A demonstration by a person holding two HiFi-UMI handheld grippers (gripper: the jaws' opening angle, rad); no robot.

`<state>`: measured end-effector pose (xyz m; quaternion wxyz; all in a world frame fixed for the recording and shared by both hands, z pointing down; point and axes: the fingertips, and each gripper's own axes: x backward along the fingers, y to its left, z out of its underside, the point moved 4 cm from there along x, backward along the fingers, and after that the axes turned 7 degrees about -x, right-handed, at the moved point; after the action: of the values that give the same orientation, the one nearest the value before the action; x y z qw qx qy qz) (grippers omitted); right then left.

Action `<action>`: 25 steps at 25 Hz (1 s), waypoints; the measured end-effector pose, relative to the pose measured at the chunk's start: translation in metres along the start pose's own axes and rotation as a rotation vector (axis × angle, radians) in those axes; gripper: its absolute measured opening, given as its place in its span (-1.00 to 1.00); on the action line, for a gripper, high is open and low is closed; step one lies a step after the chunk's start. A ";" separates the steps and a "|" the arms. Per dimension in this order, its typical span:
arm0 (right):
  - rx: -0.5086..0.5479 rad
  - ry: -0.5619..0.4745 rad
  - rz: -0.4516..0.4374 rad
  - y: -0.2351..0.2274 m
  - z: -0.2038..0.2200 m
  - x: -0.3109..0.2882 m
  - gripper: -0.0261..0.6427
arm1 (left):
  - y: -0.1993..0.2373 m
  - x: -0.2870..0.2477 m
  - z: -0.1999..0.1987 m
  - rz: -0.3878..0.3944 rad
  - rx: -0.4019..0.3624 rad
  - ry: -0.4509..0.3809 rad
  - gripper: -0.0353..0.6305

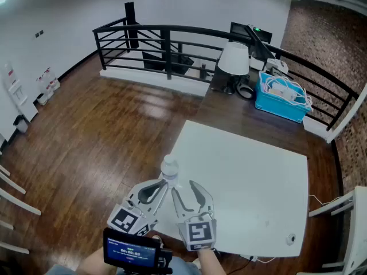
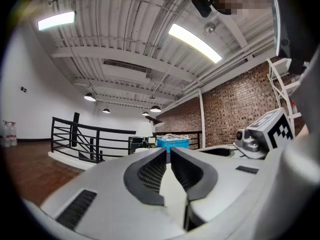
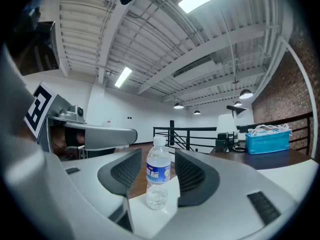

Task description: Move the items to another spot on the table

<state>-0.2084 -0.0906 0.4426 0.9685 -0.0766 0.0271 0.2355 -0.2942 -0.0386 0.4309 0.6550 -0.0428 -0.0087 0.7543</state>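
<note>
The white table [image 1: 246,176] fills the head view, its far edge against a dark desk [image 1: 241,110]; wooden floor [image 1: 97,136] lies off its left edge, and a black railing [image 1: 149,44] curves behind both. On the desk stand a blue basket [image 1: 281,99] and a white lamp [image 1: 234,59]. Only from above can I see how much white top stretches away to the right and toward the desk; my own two cameras sit too low and catch just a sliver of it.

My right gripper [image 1: 183,187] is held level at the table's near left edge, jaws spread; the right gripper view shows what the head view cannot: the water bottle [image 3: 159,176] stands upright between the pads with a gap on either side, its blue label facing me, on a narrow patch of white with floor just behind it. From above the bottle [image 1: 169,169] shows mostly cap and shoulders, right at the left edge.

My left gripper [image 1: 163,185] sits just beside the right one; its jaws are drawn nearly together with nothing between them, and its camera looks past the bottle toward the basket.
</note>
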 end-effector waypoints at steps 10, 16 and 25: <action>-0.036 0.063 0.027 0.000 0.040 -0.067 0.30 | 0.037 0.002 0.013 0.010 0.001 0.005 -0.79; -0.043 0.118 0.081 -0.009 0.060 -0.106 0.30 | 0.052 -0.005 0.020 0.048 0.007 0.020 -0.79; 0.006 0.141 0.090 -0.010 0.065 -0.127 0.17 | 0.073 -0.012 0.030 0.069 0.026 0.031 -0.79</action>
<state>-0.3157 -0.1467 0.5198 0.9528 -0.0889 0.0993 0.2729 -0.3669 -0.0590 0.4564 0.6294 -0.0460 0.0127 0.7756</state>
